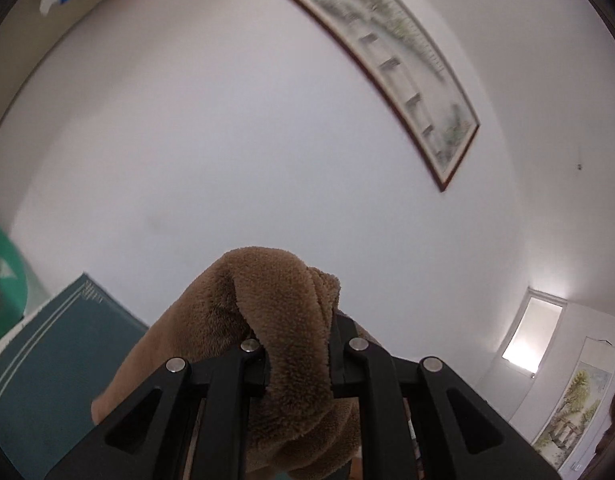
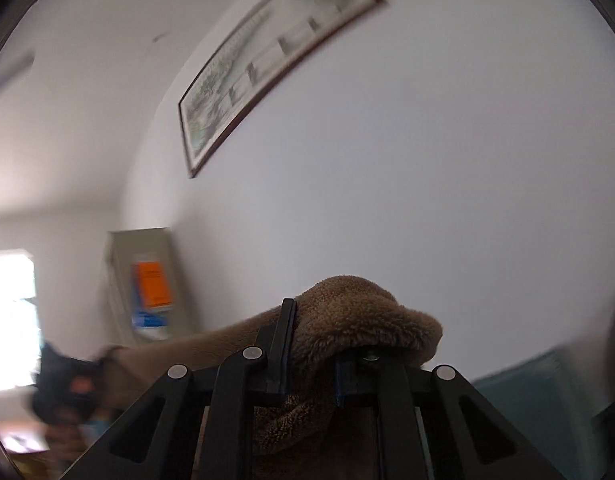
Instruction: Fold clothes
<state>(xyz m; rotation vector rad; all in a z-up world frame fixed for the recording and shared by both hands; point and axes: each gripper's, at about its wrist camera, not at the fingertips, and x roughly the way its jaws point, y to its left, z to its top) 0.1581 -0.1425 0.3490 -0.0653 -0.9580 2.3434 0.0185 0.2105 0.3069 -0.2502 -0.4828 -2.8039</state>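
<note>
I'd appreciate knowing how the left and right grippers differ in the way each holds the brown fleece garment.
The left gripper has the brown fleece garment bunched upright between both fingers; the right gripper has it draped sideways, covering its right finger. Left view is sharp; right is blurred. Both are shut on it, raised toward the wall.

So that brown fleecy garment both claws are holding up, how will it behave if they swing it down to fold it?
The brown fleece garment will likely stay floppy: it bulges and droops over the left claw. It looks thick and plush, so folds will probably be bulky rather than crisp. Its fuzzy pile, bunched in the right claw, should resist slipping, though that is a guess.
</note>
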